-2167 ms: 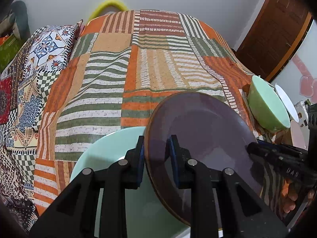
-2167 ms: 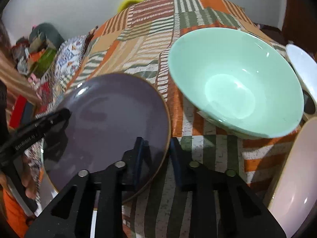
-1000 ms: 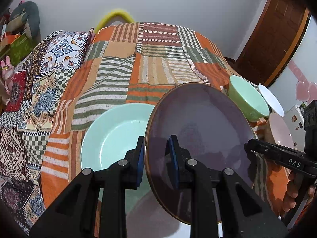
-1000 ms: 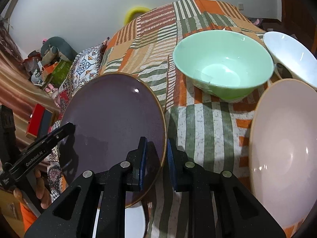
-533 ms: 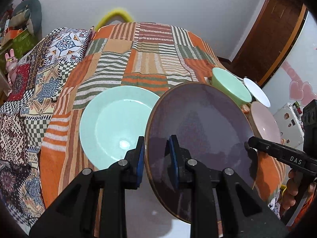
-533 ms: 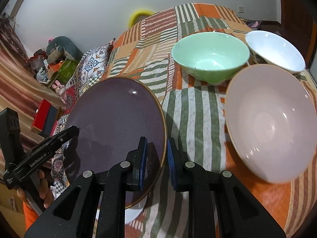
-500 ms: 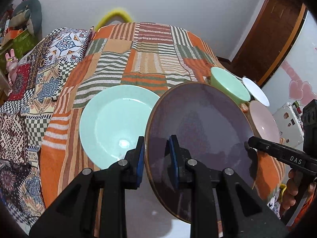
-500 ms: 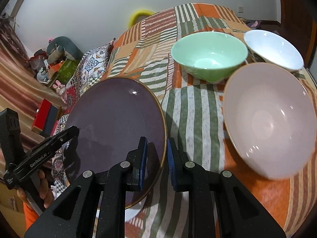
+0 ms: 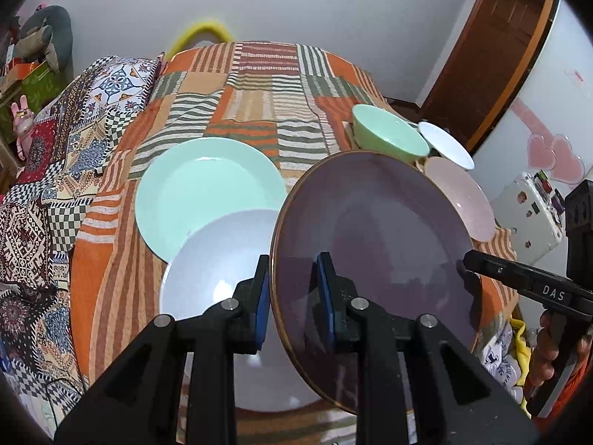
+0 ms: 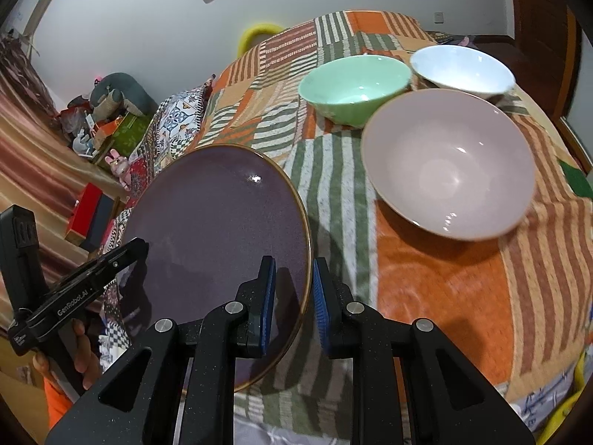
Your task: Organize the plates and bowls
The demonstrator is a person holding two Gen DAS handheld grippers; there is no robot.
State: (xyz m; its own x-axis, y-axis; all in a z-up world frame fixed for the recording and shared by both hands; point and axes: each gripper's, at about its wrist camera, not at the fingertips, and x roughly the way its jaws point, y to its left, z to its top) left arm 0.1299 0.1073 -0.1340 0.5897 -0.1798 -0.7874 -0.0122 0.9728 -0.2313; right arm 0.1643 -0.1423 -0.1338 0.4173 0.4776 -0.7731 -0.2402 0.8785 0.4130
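Observation:
A dark purple plate (image 9: 370,230) with a thin gold rim hangs tilted above the bed, held from both sides. My left gripper (image 9: 292,282) is shut on its left rim. My right gripper (image 10: 292,289) is shut on the opposite rim of the purple plate (image 10: 222,230). Below on the bedspread lie a mint plate (image 9: 207,193) and a pale white plate (image 9: 222,259) overlapping its near edge. To the right stand a green bowl (image 10: 352,85), a white bowl (image 10: 459,66) and a pink bowl (image 10: 444,163).
A striped patchwork bedspread (image 9: 259,85) covers the bed, with a patterned pillow (image 9: 118,81) at its left. A wooden door (image 9: 496,48) and a white case (image 9: 526,215) stand on the right. Toys and boxes (image 10: 107,118) crowd the floor at the left.
Both grippers have drawn back and up with the purple plate held between them. The bowls and mint plate now look farther off, and the pale white plate has come into view below.

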